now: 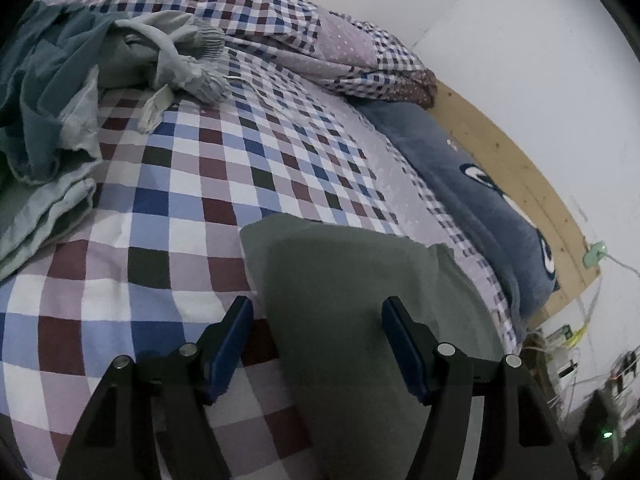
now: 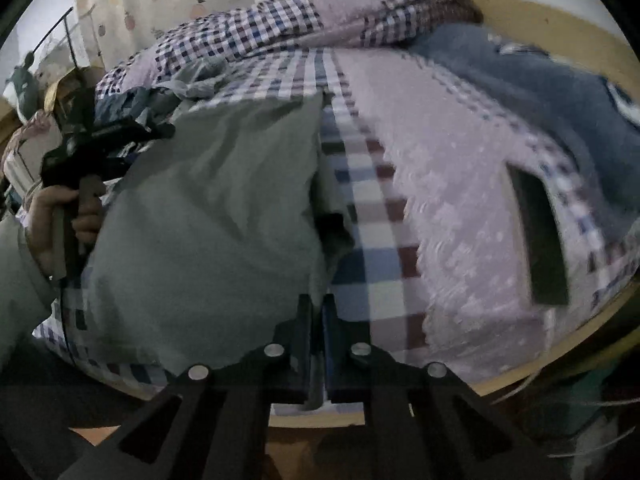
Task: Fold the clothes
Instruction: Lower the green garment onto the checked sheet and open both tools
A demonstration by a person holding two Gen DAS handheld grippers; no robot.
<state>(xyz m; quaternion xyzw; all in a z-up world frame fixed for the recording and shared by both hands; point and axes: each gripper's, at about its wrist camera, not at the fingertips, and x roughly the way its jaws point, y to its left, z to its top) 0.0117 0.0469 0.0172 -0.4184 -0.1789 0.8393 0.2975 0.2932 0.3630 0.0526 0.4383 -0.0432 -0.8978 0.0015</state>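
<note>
Lying rumpled at the far left of the bed, a heap of teal and pale grey-green clothes (image 1: 60, 92) sits well apart from the grey-green garment (image 1: 360, 300) spread nearer the bed's edge. A bunched checked quilt (image 1: 280, 16) is piled along the far side, and a blue blanket (image 1: 480, 184) with a white and dark pattern runs beside the wooden bed frame (image 1: 516, 176). A dark rectangular object (image 2: 540, 236) lies on the lilac border of the sheet, near the blanket; the blur hides what it is.

Underneath everything is a checked bed sheet (image 1: 180, 208) in blue, maroon, white and lilac. White walls close the room, and a spotted curtain (image 2: 160, 0) hangs beyond the quilt.

The left claw (image 1: 316, 320) hovers low with its blue pads wide apart, the garment's corner lying between them, ungripped. A hand (image 2: 60, 220) grips its handle. The right claw (image 2: 318, 320) has its pads nearly together, pinching the garment's near edge.
</note>
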